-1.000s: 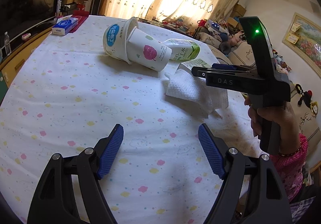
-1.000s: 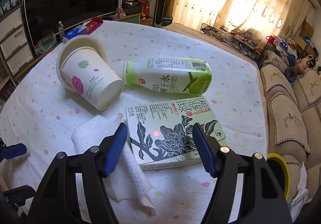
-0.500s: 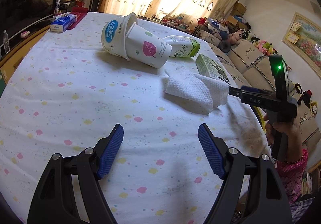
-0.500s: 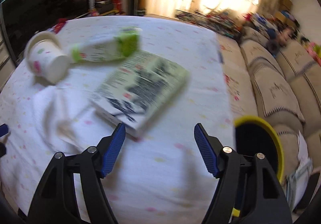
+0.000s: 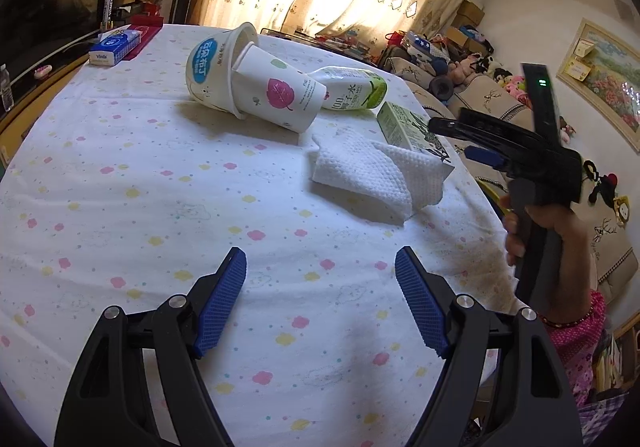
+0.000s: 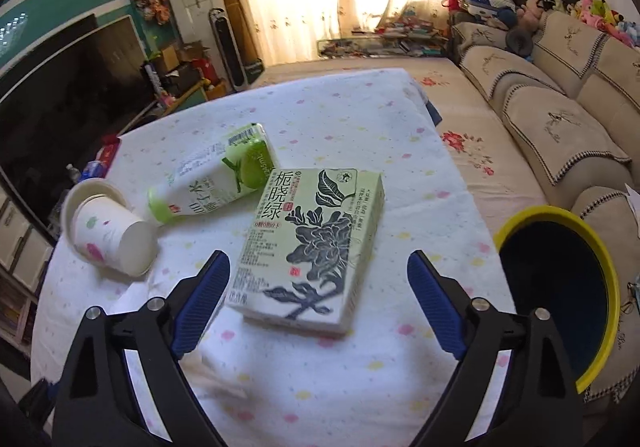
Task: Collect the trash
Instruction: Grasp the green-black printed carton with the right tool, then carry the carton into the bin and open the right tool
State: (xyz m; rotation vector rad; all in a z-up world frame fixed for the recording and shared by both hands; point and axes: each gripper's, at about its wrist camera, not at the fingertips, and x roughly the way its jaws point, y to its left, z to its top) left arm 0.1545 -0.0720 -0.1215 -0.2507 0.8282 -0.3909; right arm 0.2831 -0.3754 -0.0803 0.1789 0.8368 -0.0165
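Tablecloth [image 5: 160,175]: matt woven cloth, slightly creased.
Napkin [image 5: 372,171]: white paper, embossed dimpled texture, soft folds.
Paper cup [image 5: 280,95]: matt card, smooth, lying inside paper bowl [image 5: 208,67] of same finish.
Bottle [image 6: 216,183]: plastic, glossy printed sleeve, faint sheen.
Carton [image 6: 312,243]: printed card, semi-matt, smooth faces.
Bin [image 6: 600,311]: smooth plastic rim, dull gloss.
Left gripper [image 5: 320,299], right gripper [image 6: 320,299]: matt black plastic arms, metal rivets, blue ribbed pads.

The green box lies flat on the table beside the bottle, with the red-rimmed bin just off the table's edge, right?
Almost. The bin's rim is yellow, not red, as the right wrist view shows. The green box does lie flat on the table beside the bottle.
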